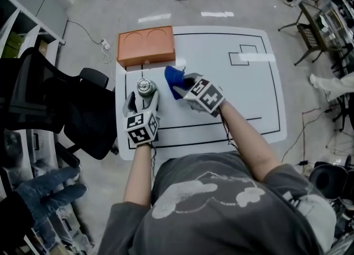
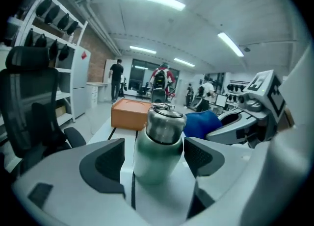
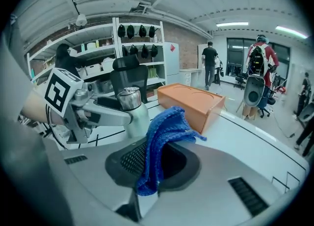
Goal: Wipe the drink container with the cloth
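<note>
Left gripper: jaws apart, not touching the drink container upright between them.
Right gripper: clamped on the blue cloth.
Drink container: on the white surface, cloth near its 3 o'clock.

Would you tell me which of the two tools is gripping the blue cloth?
The right tool: its jaws are shut on the cloth. The left tool stands open around the bottle without pinching it.
</note>
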### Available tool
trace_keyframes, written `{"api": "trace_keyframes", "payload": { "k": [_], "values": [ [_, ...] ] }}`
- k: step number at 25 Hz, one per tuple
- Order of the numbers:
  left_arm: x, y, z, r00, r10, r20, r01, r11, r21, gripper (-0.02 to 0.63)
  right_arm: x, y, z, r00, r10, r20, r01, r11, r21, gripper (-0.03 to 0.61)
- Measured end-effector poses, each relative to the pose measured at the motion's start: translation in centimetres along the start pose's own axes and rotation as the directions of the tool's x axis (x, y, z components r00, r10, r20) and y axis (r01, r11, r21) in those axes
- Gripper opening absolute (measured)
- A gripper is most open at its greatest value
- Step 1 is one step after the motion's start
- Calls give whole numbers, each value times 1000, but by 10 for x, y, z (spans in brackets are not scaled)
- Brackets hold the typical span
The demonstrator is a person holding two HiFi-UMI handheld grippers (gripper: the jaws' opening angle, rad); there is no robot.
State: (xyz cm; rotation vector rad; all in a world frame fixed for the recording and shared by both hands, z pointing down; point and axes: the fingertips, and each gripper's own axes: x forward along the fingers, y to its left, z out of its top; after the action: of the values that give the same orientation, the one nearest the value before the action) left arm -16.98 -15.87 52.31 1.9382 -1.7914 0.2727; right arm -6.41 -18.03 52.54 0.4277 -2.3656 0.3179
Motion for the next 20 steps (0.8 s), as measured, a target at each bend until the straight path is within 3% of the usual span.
{"api": "trace_keyframes", "payload": {
  "k": [5, 14, 20],
  "values": [
    [9, -1, 3, 996, 94, 2, -94, 995, 19, 368, -11, -6, -1, 1000, -5, 4, 5, 1000, -8, 41],
    [20, -6, -6, 991, 132, -34, -133, 991, -25, 367, -12, -13, -1, 1000, -9, 6, 9, 1000, -8, 41],
    [20, -6, -6, 998, 47, -48, -46, 999, 25, 348, -5, -7, 1, 1000, 17, 2, -16, 999, -39, 41]
  ]
}}
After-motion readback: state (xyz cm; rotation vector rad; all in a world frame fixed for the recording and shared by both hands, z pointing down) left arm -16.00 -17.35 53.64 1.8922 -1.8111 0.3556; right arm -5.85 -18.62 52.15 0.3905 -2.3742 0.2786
